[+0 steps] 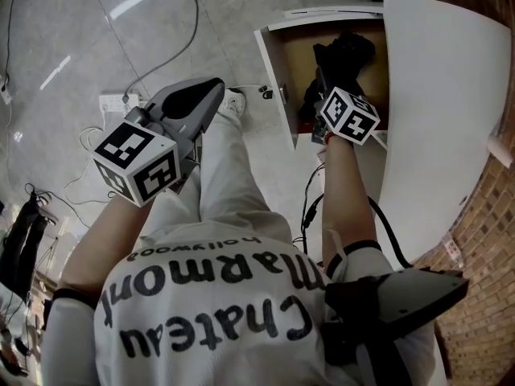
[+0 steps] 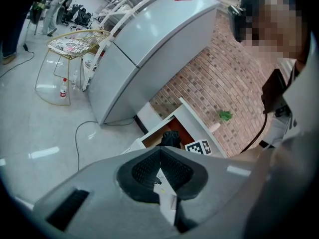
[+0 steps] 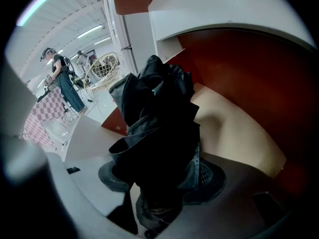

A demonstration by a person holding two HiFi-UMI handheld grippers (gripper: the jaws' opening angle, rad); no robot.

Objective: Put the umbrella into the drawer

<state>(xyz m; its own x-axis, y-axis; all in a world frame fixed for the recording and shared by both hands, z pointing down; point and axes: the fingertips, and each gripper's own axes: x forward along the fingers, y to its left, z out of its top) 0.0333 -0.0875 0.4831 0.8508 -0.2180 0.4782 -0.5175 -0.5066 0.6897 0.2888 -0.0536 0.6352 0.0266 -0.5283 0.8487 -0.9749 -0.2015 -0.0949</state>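
Right tool [image 3: 159,180]: your jaws stand wide yet clamp on the black folded fabric umbrella [image 3: 158,113] — it fills the gap between the pads.
Umbrella's place: in that grip, its free end inside the open white drawer with the brown wooden inside [image 1: 275,71]; whether it touches the bottom, I cannot tell.
Long axis: it runs on along the tool's own line, steeply downward into the drawer.
Left tool [image 2: 160,159]: jaws together, empty, well apart from the drawer.
Nearer hand: the right — lowering and letting go looks like its job.
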